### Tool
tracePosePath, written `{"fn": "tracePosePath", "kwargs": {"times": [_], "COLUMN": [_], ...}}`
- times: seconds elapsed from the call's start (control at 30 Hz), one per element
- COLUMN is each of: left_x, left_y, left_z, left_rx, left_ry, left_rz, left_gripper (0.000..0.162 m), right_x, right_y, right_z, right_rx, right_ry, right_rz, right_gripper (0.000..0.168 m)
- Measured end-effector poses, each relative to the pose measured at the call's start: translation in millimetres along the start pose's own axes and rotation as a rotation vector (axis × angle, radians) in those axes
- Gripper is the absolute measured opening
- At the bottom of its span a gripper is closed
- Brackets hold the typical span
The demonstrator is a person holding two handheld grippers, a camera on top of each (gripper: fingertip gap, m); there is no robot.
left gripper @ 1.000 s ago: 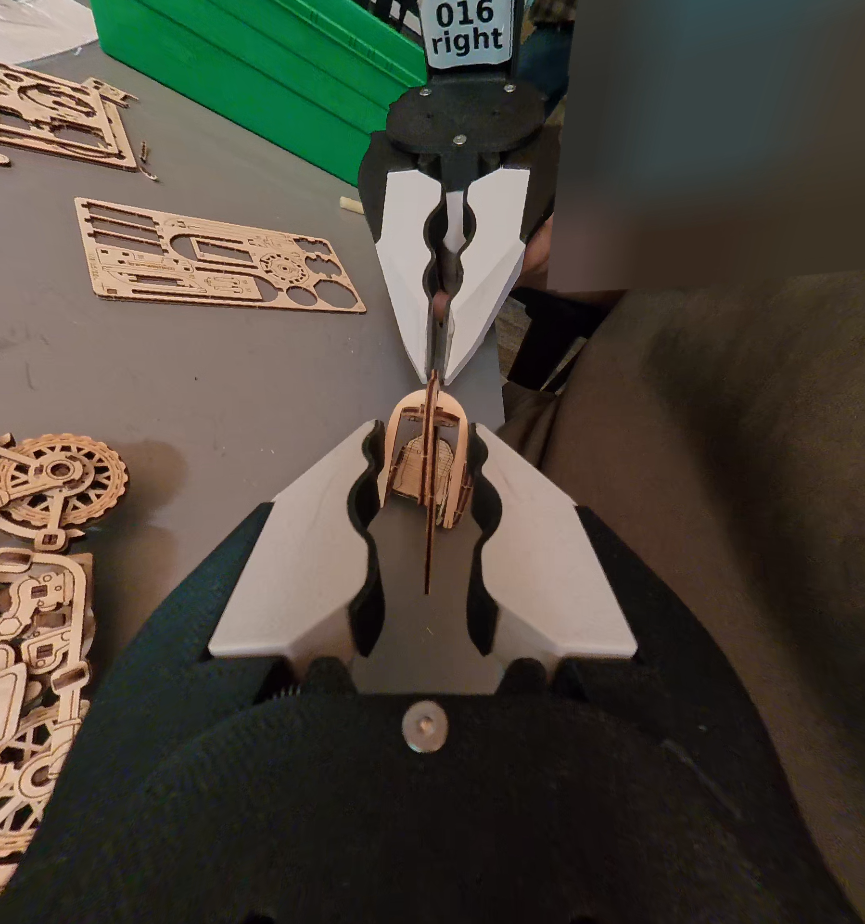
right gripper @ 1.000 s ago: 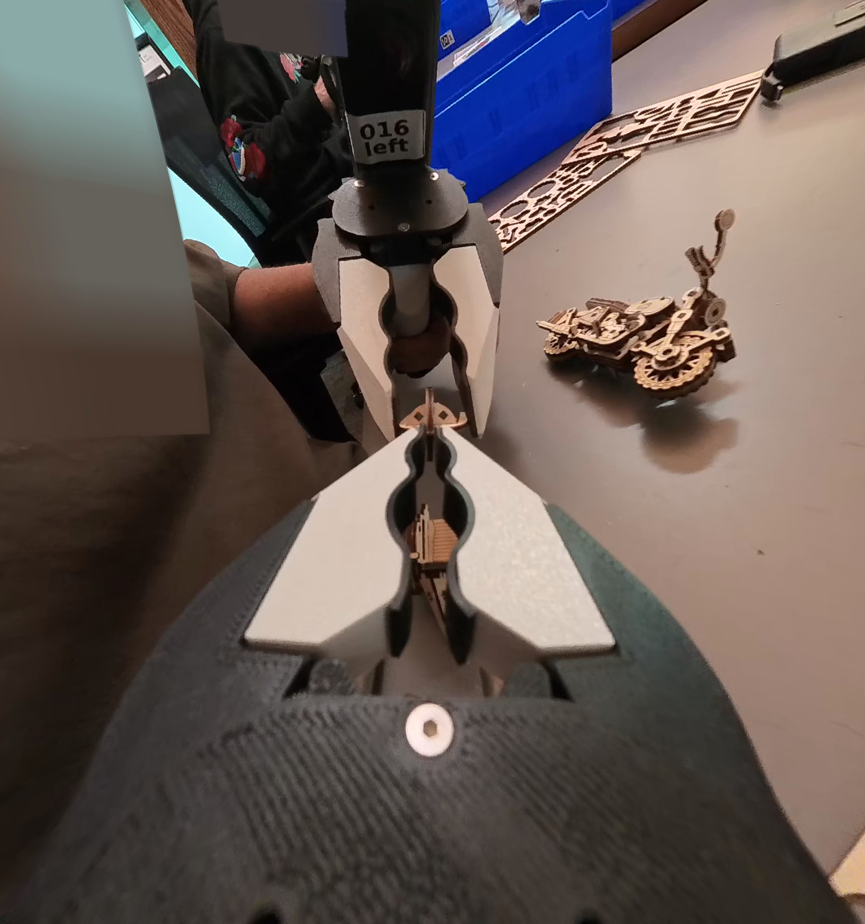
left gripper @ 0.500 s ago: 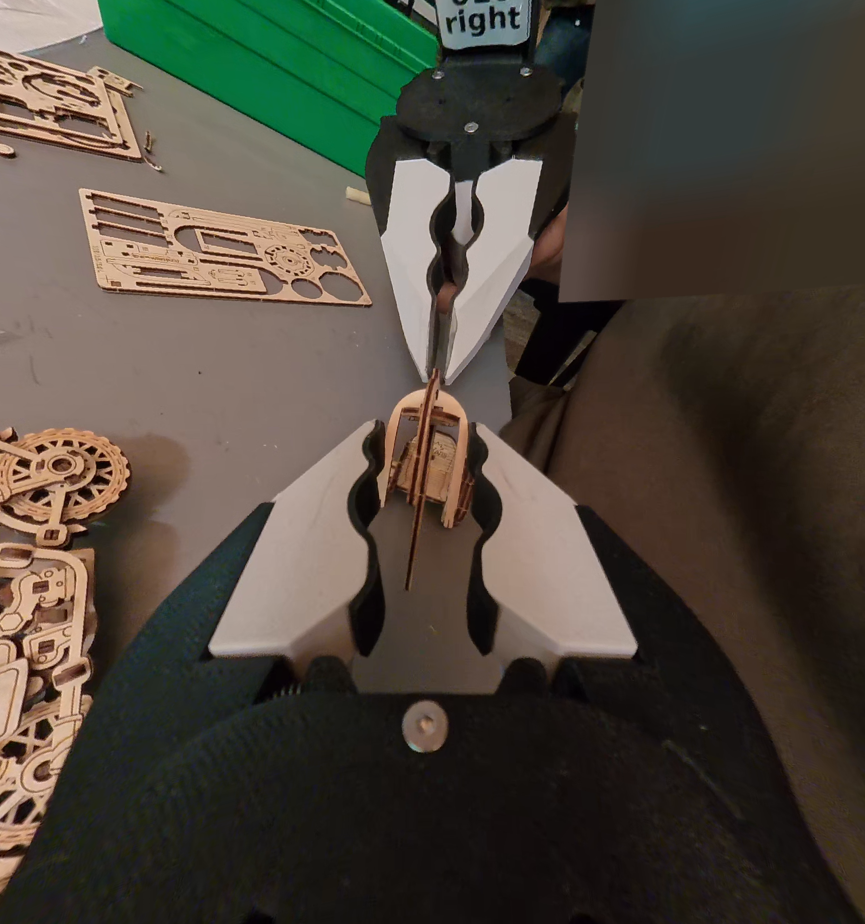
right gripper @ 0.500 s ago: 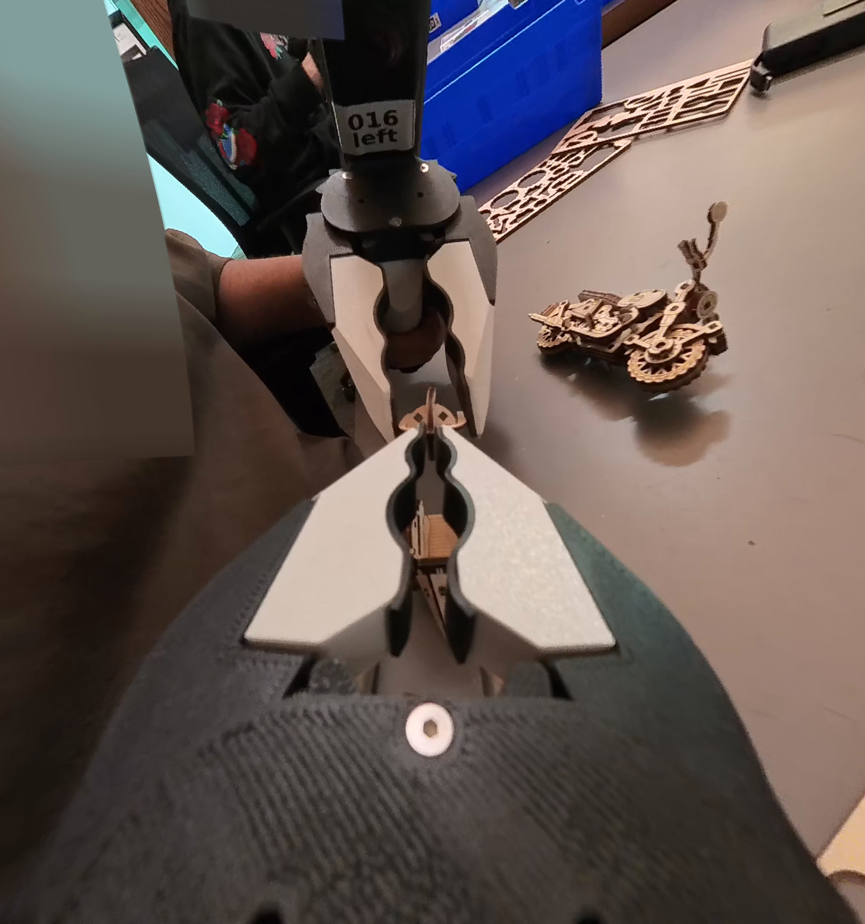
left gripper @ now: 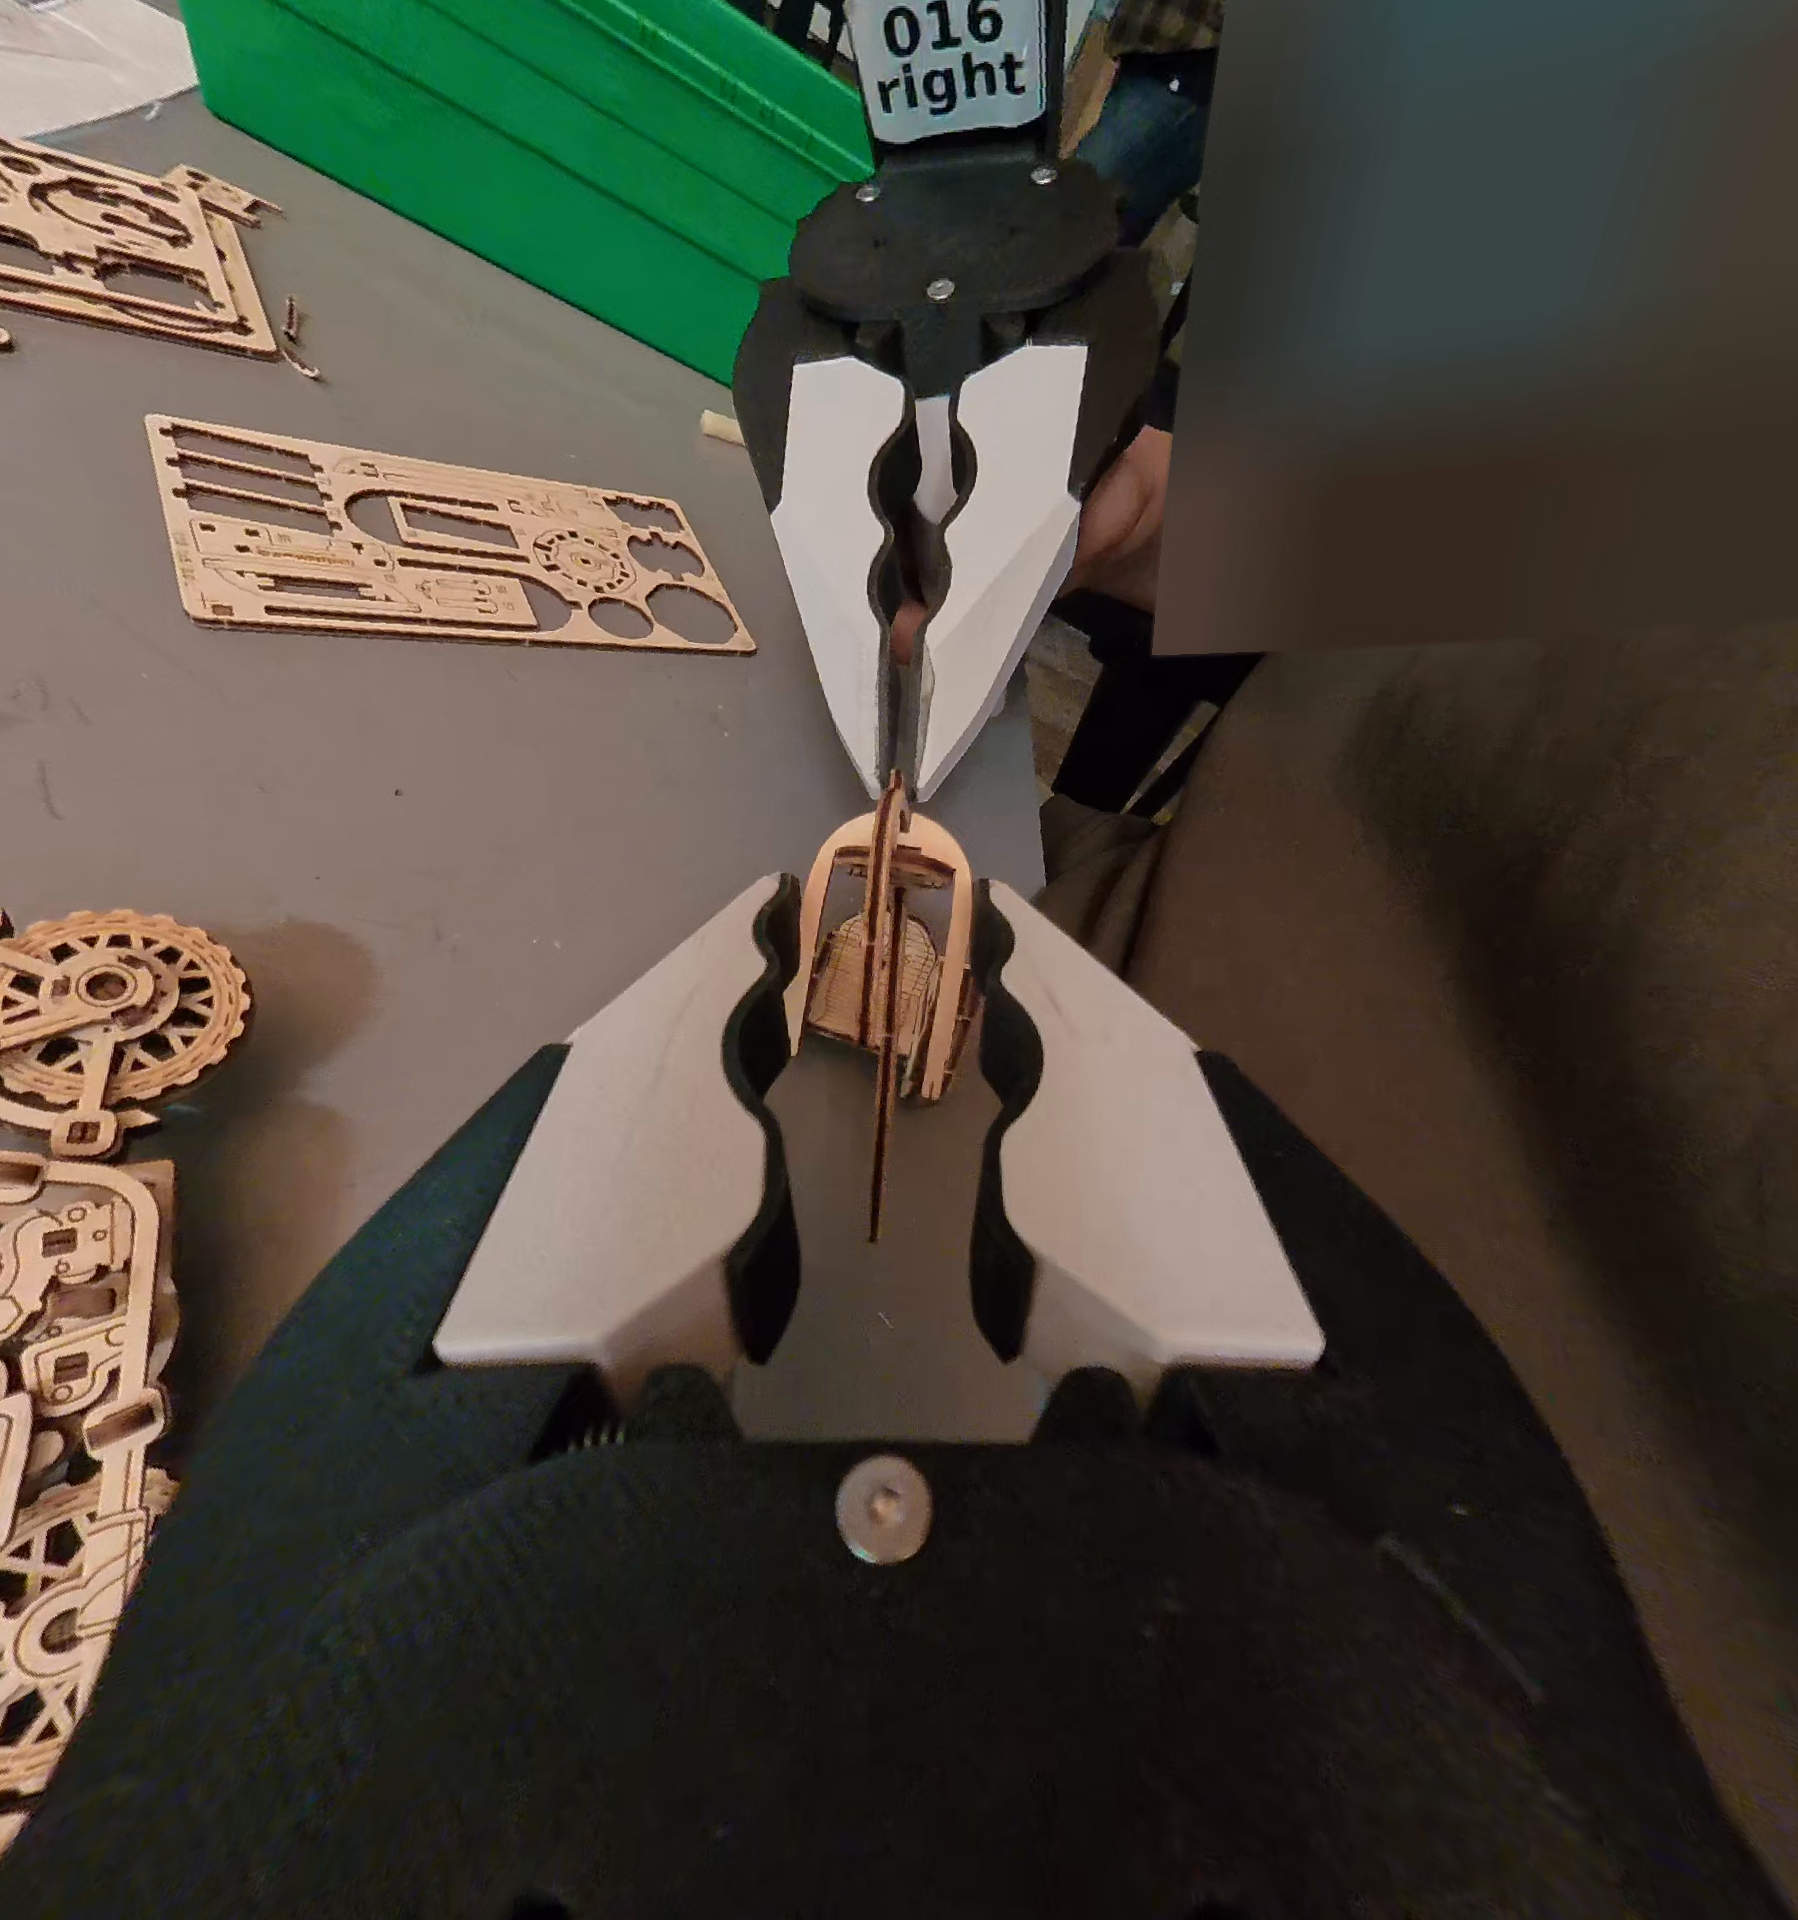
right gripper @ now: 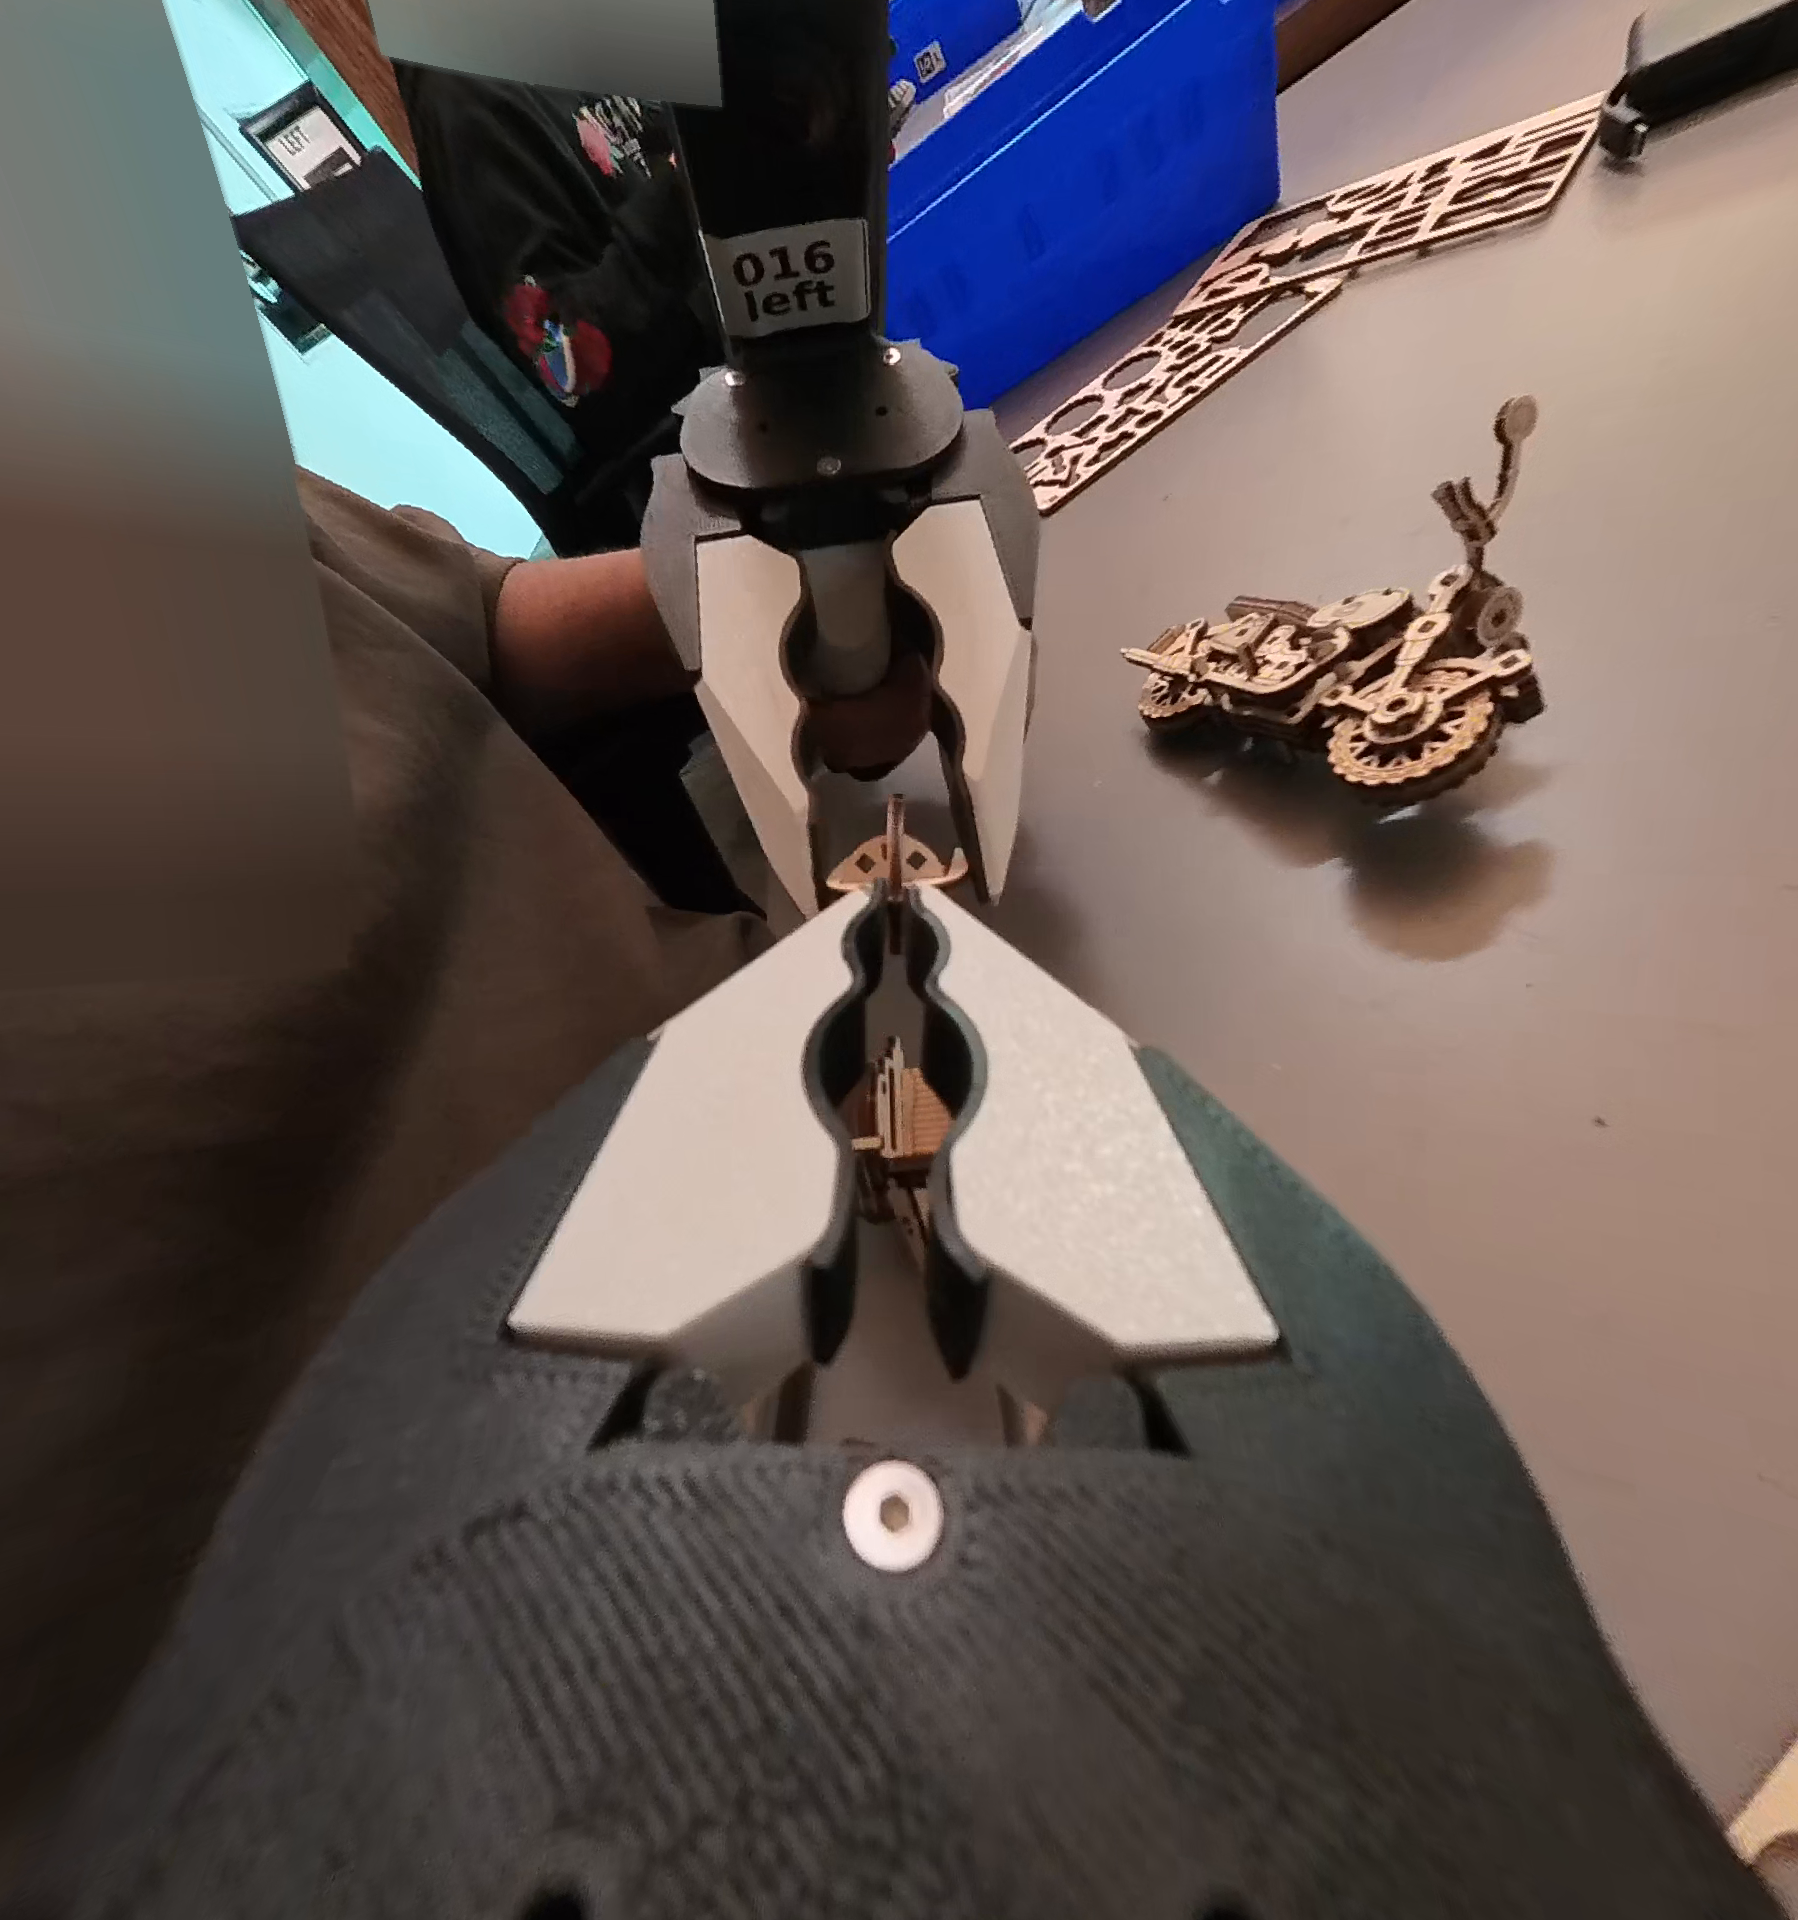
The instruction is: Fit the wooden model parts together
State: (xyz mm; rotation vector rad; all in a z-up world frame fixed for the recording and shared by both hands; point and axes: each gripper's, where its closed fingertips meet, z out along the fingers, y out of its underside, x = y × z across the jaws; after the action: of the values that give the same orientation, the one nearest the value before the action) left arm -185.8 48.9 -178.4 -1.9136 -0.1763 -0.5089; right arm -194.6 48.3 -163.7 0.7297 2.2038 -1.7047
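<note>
My left gripper (left gripper: 882, 894) is shut on a small arched wooden subassembly (left gripper: 936, 935), gripped by its sides above the table edge. My right gripper (right gripper: 890, 906) faces it tip to tip and is shut on a thin flat wooden part (left gripper: 879, 1122). That part shows edge-on and passes through the middle of the arched piece. In the right wrist view the left gripper (right gripper: 900, 883) holds the arched piece (right gripper: 926, 860), and the flat part's tip (right gripper: 896, 821) sticks up past it. In the left wrist view the right gripper (left gripper: 897, 792) reaches in from the far side.
A built wooden motorcycle (right gripper: 1373, 675) stands on the grey table (left gripper: 459, 790). Punched-out wooden sheets (left gripper: 438, 540) (right gripper: 1290, 260) lie beyond it. Loose wooden assemblies (left gripper: 33, 1403) lie at the left. A green bin (left gripper: 521, 156) and a blue bin (right gripper: 1082, 208) stand at the back. A person's body is close by (left gripper: 1497, 1143). My two grippers' fingertips are within a few centimetres of each other.
Both grippers keep their hold. The flat part has rocked slightly from side to side inside the arched piece. The right gripper's view has shifted a little.
</note>
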Motion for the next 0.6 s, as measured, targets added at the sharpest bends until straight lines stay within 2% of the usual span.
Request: {"fn": "tracePosePath", "kwargs": {"times": [0.6], "left_x": [3.1], "left_y": [-2.7], "left_z": [0.1], "left_rx": [0.021], "left_ry": [0.017], "left_rz": [-0.038], "left_gripper": [0.031], "right_x": [-2.4], "right_y": [-5.1], "right_z": [-0.6], "right_rx": [0.028], "right_ry": [-0.027], "right_rz": [0.017], "right_gripper": [0.001]}}
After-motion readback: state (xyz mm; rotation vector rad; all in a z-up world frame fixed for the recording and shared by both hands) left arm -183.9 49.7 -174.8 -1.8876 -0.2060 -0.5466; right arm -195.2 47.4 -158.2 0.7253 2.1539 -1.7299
